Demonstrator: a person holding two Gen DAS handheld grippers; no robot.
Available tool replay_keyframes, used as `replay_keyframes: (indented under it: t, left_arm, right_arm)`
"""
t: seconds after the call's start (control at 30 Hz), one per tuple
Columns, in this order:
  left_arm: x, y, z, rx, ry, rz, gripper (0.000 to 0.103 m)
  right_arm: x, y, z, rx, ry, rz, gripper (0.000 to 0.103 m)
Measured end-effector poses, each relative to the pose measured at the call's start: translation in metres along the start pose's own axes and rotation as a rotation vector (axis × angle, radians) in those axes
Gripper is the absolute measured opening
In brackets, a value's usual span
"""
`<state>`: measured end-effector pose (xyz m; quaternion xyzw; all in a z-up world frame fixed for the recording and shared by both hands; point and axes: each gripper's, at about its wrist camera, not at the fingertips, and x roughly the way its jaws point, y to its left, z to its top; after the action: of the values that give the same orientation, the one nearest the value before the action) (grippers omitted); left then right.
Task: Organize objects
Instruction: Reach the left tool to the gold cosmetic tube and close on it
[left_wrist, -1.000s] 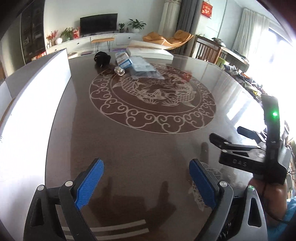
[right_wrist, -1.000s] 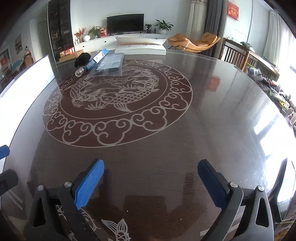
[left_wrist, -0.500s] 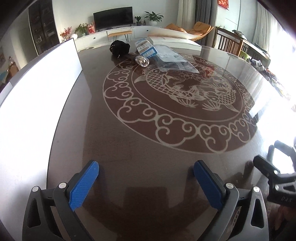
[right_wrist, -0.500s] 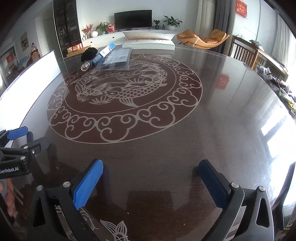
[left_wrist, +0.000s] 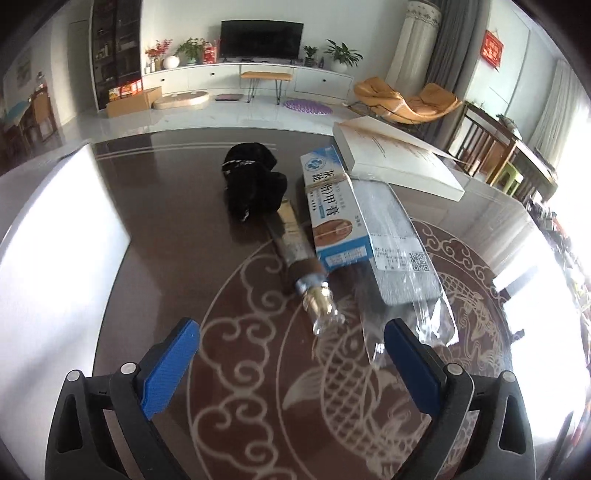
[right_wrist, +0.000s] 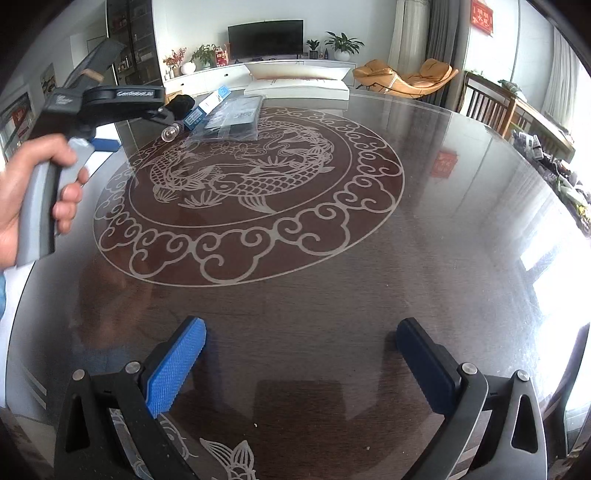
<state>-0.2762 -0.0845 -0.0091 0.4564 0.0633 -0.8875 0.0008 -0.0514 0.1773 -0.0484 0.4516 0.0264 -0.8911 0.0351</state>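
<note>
Left wrist view first: the left gripper (left_wrist: 291, 354) has just been narrowing its jaws a little, yet they stand wide with nothing between them, above the dark glossy table (left_wrist: 177, 236) with its pale fish-and-cloud pattern; just beyond the blue pads lies a small bottle (left_wrist: 314, 284) on its side, clear cap toward the camera, gold collar, brown body; a clear plastic bag (left_wrist: 402, 266) holding a grey flat item lies to its right, a QR code on its label; a blue-and-white box (left_wrist: 332, 206) with Chinese characters rests partly on that bag, bound by a rubber band; a black bundle (left_wrist: 255, 184) sits behind the bottle; a white book (left_wrist: 395, 162) lies farthest, at the table's far edge. Right wrist view: the right gripper (right_wrist: 301, 347) hangs wide open and empty over bare tabletop, well apart from the cluster; a hand (right_wrist: 33, 199) grips the left tool's grey handle, whose writing is too small to read.
</note>
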Motion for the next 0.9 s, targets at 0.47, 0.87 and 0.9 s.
replay_keyframes:
  t: [0.47,0.87,0.9]
  left_arm:
    - [0.018,0.003,0.000,0.097,-0.037,0.081,0.028]
    - [-0.071,-0.004,-0.131,0.128,-0.046,0.109,0.081]
    - [-0.069,-0.004,-0.132,0.129,-0.034,0.121,0.091]
  right_arm:
    - [0.000,0.000,0.000,0.001,0.000,0.000,0.103]
    - [-0.001,0.002,0.000,-0.001,-0.001,0.002,0.103]
    - [-0.002,0.002,0.000,-0.001,-0.001,0.002,0.103]
